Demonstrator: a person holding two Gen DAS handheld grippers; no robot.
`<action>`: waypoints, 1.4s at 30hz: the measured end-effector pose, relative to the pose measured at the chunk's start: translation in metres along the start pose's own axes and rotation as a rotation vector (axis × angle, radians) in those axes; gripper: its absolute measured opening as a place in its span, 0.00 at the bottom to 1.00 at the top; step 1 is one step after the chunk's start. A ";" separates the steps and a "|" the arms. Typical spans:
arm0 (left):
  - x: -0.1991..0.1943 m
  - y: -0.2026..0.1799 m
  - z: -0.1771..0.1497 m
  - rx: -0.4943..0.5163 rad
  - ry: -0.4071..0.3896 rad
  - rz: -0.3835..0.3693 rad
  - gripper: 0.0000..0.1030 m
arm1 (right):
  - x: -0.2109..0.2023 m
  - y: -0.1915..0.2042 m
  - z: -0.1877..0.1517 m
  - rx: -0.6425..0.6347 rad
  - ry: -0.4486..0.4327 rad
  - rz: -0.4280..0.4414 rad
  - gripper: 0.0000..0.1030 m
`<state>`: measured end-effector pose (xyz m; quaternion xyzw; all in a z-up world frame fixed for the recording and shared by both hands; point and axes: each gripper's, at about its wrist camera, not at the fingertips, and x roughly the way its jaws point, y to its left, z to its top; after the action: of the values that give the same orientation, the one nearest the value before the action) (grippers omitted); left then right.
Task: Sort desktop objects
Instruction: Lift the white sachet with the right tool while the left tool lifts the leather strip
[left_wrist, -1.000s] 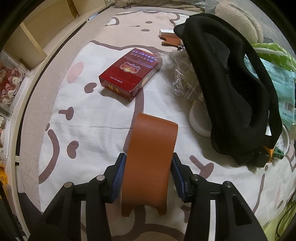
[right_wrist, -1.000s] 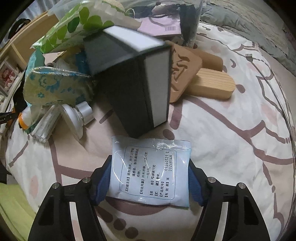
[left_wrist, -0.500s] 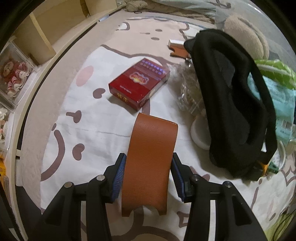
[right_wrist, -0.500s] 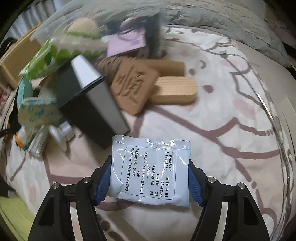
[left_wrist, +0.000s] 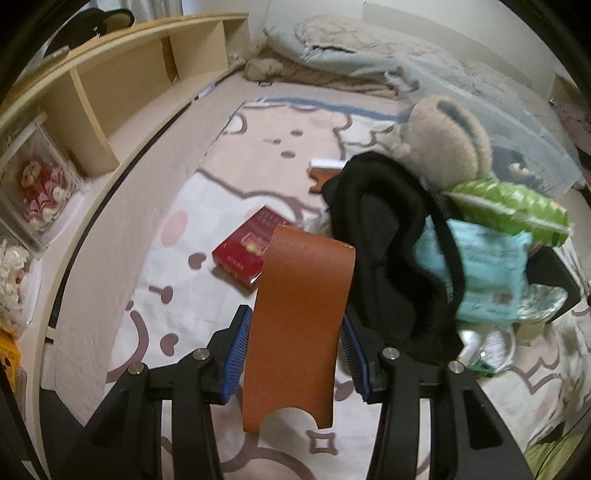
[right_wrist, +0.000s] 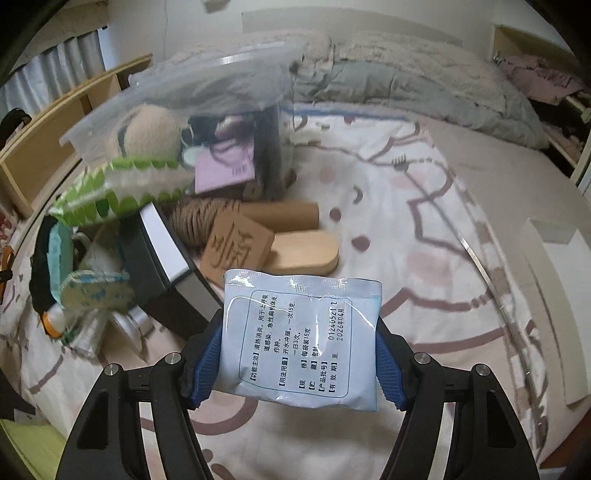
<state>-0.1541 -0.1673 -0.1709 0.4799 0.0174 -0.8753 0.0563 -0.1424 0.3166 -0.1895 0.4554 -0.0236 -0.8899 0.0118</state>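
My left gripper (left_wrist: 295, 354) is shut on a brown leather sleeve (left_wrist: 299, 325), held upright above the patterned bedsheet (left_wrist: 155, 310). A red cigarette pack (left_wrist: 247, 251) lies on the sheet just behind it. My right gripper (right_wrist: 295, 365) is shut on a pale blue medicine sachet (right_wrist: 299, 339) with printed text, lifted above the sheet. A clear plastic storage bin (right_wrist: 207, 96) stands at the back, holding a plush toy (right_wrist: 147, 133) and a pink card (right_wrist: 225, 170).
A pile lies beside the bin: black pouch (left_wrist: 384, 251), green snack bag (left_wrist: 509, 206), teal packet (left_wrist: 484, 266), black box (right_wrist: 162, 266), cork block (right_wrist: 236, 247), wooden block (right_wrist: 306, 251), twine roll (right_wrist: 192, 221). A wooden shelf (left_wrist: 140, 81) runs along the left. A grey duvet (right_wrist: 406, 81) lies at the back.
Both grippers have risen and tilted up with their loads, so the pile looks smaller and the bin, shelf and duvet have come into view.
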 end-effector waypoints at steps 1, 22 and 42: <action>-0.007 -0.003 0.001 -0.002 -0.006 -0.003 0.46 | -0.003 -0.001 0.005 0.002 -0.013 -0.003 0.70; -0.132 -0.085 0.073 0.088 -0.252 -0.091 0.46 | -0.118 0.036 0.085 -0.038 -0.248 0.016 0.70; -0.203 -0.177 0.127 0.112 -0.375 -0.232 0.46 | -0.180 0.077 0.158 0.140 -0.426 0.210 0.70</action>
<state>-0.1733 0.0146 0.0641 0.3059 0.0131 -0.9495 -0.0690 -0.1657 0.2527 0.0527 0.2522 -0.1344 -0.9559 0.0672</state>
